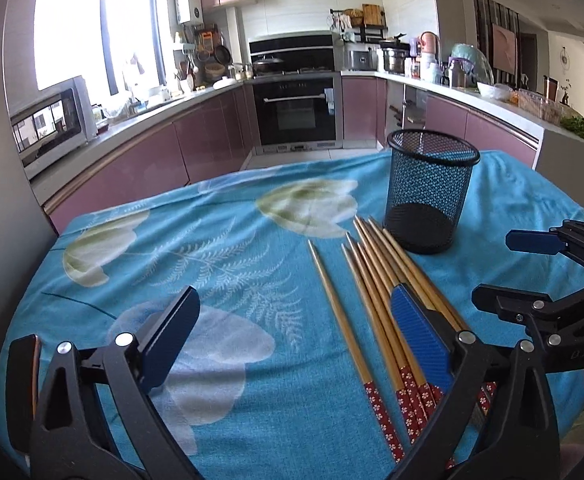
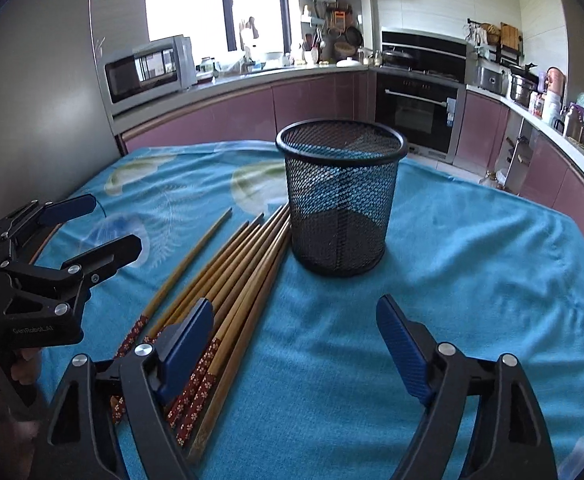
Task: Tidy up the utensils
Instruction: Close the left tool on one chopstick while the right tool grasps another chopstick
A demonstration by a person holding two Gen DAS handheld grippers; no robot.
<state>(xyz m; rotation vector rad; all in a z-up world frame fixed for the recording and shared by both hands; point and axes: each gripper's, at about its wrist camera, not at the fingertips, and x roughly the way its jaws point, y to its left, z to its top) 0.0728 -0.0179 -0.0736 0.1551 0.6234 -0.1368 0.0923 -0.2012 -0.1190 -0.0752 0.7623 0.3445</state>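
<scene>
Left wrist view: kitchen with pink cabinets [image 1: 140,160] and an oven [image 1: 295,108] behind a table under a blue floral cloth [image 1: 212,264]. Black mesh cup [image 1: 431,188] stands upright; chopsticks [image 1: 375,292] lie just beside it. Left gripper [image 1: 292,336] and right gripper [image 2: 295,340] both gape, holding nothing.

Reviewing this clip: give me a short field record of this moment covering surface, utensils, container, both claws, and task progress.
surface: table under a blue floral cloth
utensils: bundle of wooden chopsticks lying flat, tips toward the holder; one chopstick lies slightly apart
container: black mesh holder, upright, nothing in it
left claw: open, holding nothing, over the chopsticks
right claw: open, holding nothing, in front of the holder
progress: no chopstick in the holder yet
</scene>
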